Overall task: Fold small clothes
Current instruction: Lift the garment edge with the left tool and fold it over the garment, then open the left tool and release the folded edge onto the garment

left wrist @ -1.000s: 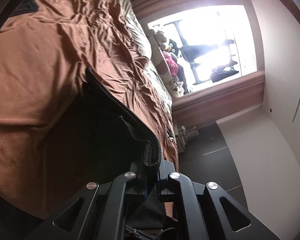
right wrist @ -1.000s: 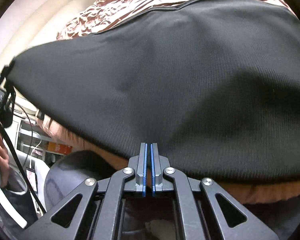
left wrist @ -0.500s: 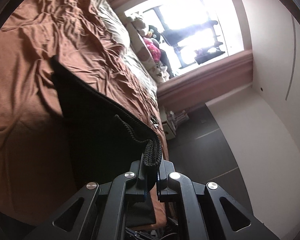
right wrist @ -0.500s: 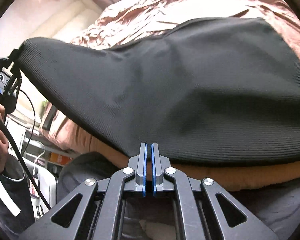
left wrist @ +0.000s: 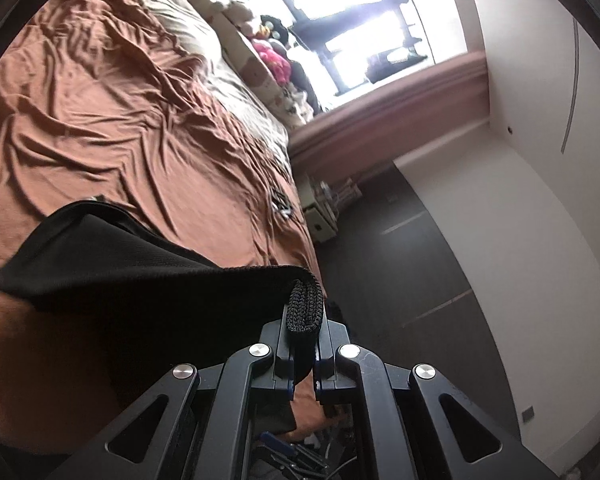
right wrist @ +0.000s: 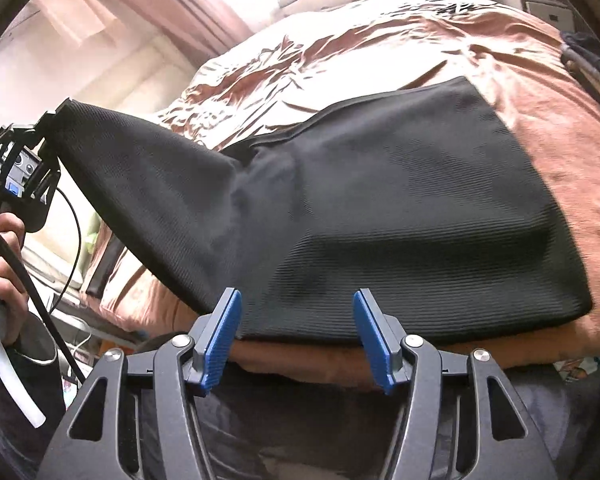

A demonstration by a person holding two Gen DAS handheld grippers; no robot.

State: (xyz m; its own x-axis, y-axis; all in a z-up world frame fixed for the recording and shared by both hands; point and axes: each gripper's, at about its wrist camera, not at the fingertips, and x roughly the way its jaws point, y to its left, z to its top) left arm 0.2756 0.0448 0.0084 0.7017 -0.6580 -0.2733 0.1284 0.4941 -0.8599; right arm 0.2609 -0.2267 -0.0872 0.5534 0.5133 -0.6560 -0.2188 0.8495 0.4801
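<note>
Left gripper (left wrist: pixel 303 344) clamped tight on the ribbed black garment (right wrist: pixel 380 216), one corner lifted off the rumpled brown bedsheet (right wrist: pixel 548 120), right gripper (right wrist: pixel 296 336) opening, blue ridged pads (right wrist: pixel 220 340) off the knit

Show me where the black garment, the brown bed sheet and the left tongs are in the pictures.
black garment (right wrist: pixel 380 208): right wrist view, middle of the flat ribbed part on the bed.
brown bed sheet (left wrist: pixel 100 120): left wrist view, wrinkled bare area.
left tongs (left wrist: pixel 303 354): left wrist view, between the tips, shut on the garment's hem.

Rumpled brown bed (left wrist: pixel 112 120), bright window (left wrist: pixel 364 20), dark floor (left wrist: pixel 400 280), white wall (left wrist: pixel 540 160)
</note>
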